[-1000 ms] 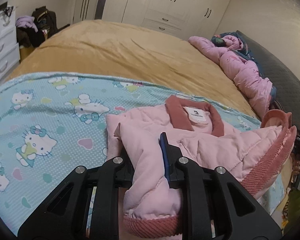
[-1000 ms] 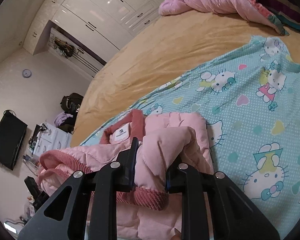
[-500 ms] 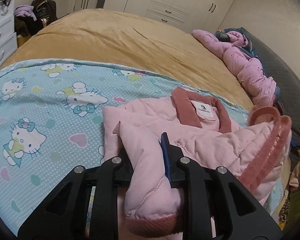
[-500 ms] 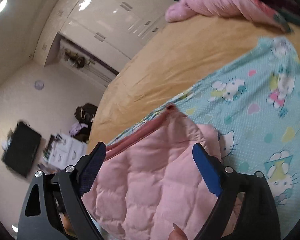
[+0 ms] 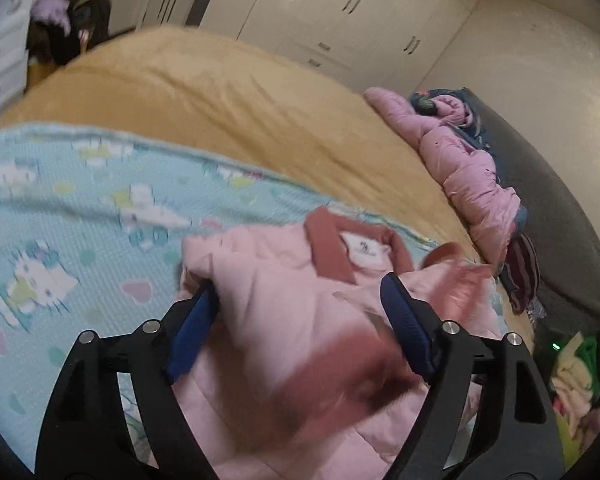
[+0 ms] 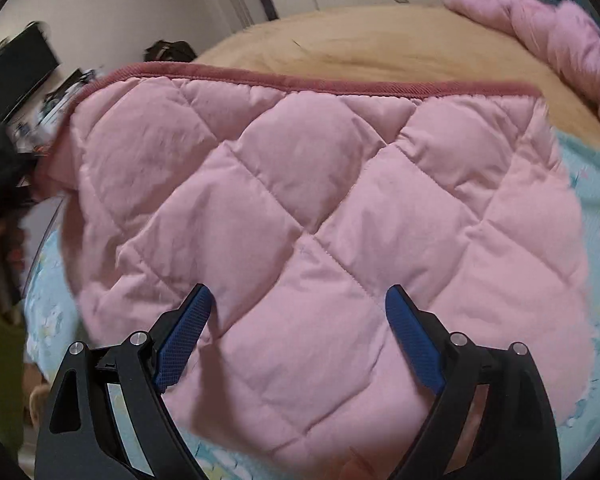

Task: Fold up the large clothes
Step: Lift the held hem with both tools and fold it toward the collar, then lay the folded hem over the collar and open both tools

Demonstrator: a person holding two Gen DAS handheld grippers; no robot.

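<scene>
- Left wrist view: your left gripper (image 5: 296,312) has its jaws spread wide, released, with nothing pinched between them. The pale pink quilted jacket with dusty-rose ribbed trim (image 5: 268,300) lies beneath and ahead of them on the light blue cartoon-cat printed blanket (image 5: 60,208), which is spread over the tan bed cover (image 5: 220,108).
- In that view the jacket's rose collar (image 5: 328,248) and white neck label (image 5: 364,246) face up at the far end. A blurred rose band crosses the near part, so you can take it that the hem end is folded towards the collar; the blur hides exactly how it sits.
- A second crumpled pink padded garment (image 5: 460,160) waits at the bed's right edge, well apart and unfolded.
- Right wrist view: your right gripper (image 6: 298,312) also has its jaws parted and free, hovering just above the jacket's diamond-quilted panel (image 6: 320,200). The rose ribbed hem (image 6: 300,80) runs straight across the far edge.
- Judgement: the lengthwise fold looks laid and let go. What is left for you is probably smoothing or one more fold, then the other garment.
</scene>
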